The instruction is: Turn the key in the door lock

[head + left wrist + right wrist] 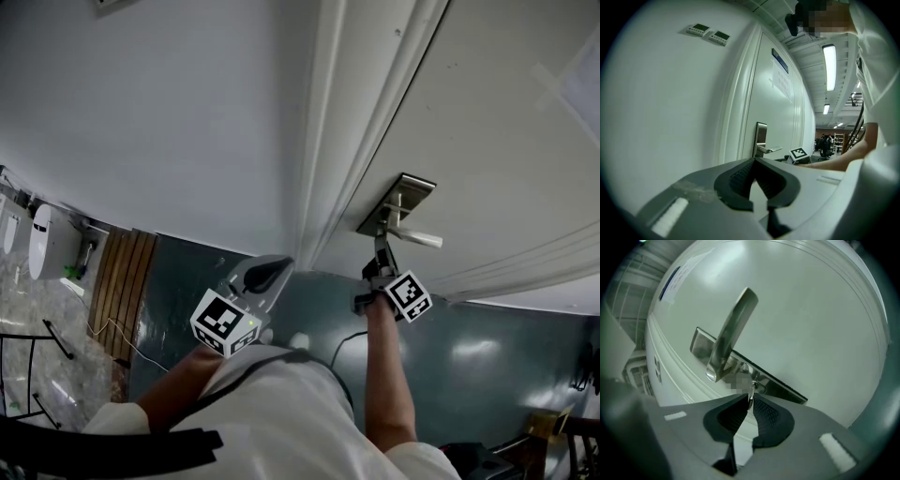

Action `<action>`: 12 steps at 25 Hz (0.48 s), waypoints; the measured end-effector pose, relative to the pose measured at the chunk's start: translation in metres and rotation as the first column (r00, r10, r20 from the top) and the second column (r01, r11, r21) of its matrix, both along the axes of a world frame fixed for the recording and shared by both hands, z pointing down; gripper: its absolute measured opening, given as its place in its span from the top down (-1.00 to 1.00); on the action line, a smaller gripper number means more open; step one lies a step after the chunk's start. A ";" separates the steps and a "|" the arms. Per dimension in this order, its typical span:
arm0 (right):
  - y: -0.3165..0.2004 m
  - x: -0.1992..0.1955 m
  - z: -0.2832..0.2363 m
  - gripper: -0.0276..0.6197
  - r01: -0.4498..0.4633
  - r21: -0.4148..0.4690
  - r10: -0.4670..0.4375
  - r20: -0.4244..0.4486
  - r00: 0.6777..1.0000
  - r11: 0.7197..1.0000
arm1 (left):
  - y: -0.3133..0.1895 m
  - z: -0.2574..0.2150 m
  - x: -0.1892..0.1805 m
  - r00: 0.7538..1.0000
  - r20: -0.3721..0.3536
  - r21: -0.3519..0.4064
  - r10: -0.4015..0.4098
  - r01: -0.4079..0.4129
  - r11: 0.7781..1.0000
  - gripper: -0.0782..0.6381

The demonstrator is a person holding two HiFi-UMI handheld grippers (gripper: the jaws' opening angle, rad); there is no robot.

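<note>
A small metal key [751, 391] sticks out of the lock in the steel lock plate [778, 383], just below the lever handle [731, 336]. My right gripper [750, 400] is shut on the key, its dark pads pinching the key's head at the tips. In the head view the right gripper [379, 265] reaches level to the lock plate [401, 195] on the white door [497, 131], under the handle [415, 236]. My left gripper [274, 271] hangs back near the door frame, shut with nothing in it. Its tips meet in the left gripper view [754, 162].
The white door frame [349, 141] runs beside the lock, with a plain wall [169, 122] to its left. Two small wall panels [708, 33] are mounted high up. A teal floor [478, 366] lies below, with a wooden slat panel [122, 272] and a cable at the left.
</note>
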State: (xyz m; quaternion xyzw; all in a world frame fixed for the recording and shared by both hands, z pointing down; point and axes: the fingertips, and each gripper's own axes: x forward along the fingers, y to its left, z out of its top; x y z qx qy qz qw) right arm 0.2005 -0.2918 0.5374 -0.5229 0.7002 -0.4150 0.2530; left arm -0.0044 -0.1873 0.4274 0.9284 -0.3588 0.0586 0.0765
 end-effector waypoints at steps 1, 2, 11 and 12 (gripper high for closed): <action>0.000 -0.001 -0.001 0.79 0.006 -0.001 -0.006 -0.038 0.999 1.000 | 0.000 0.000 0.000 1.000 -0.001 0.000 0.003 -0.003 1.000 0.76; 0.000 -0.003 -0.002 0.79 0.011 -0.001 -0.011 -0.070 0.998 1.000 | 0.001 0.000 -0.001 1.000 -0.003 -0.001 0.007 -0.007 1.000 0.76; 0.000 -0.007 -0.003 0.78 0.014 -0.011 -0.016 -0.281 0.959 1.000 | 0.003 0.001 0.017 0.996 -0.025 -0.008 0.086 -0.086 0.996 0.76; -0.001 -0.008 -0.003 0.78 0.011 -0.015 -0.015 -0.307 0.951 1.000 | 0.003 0.001 0.020 0.995 -0.028 -0.010 0.096 -0.096 0.995 0.77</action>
